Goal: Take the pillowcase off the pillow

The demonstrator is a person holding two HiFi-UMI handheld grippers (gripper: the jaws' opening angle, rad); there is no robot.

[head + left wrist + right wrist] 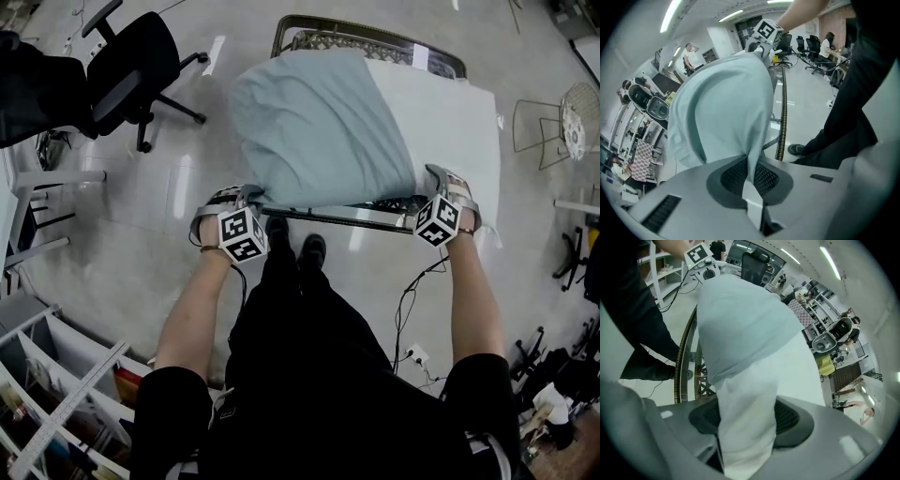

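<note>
A pillow lies on a metal-framed glass table (pixel 323 217). A pale blue-green pillowcase (pixel 314 122) covers its left part, and the bare white pillow (pixel 445 117) shows at the right. My left gripper (pixel 246 195) is at the near left corner, and in the left gripper view it (pixel 752 180) is shut on a thin fold of the pillowcase (pixel 726 108). My right gripper (pixel 439 178) is at the near right corner. In the right gripper view its jaws (pixel 746 427) are clamped on a thick bunch of the white pillow (pixel 750 394), just below the pillowcase's hem (pixel 740 319).
A black office chair (pixel 131 56) stands at the far left and a wire chair (pixel 562 122) at the far right. White shelving (pixel 56 394) is at my near left. A cable (pixel 408 300) runs across the floor by my feet.
</note>
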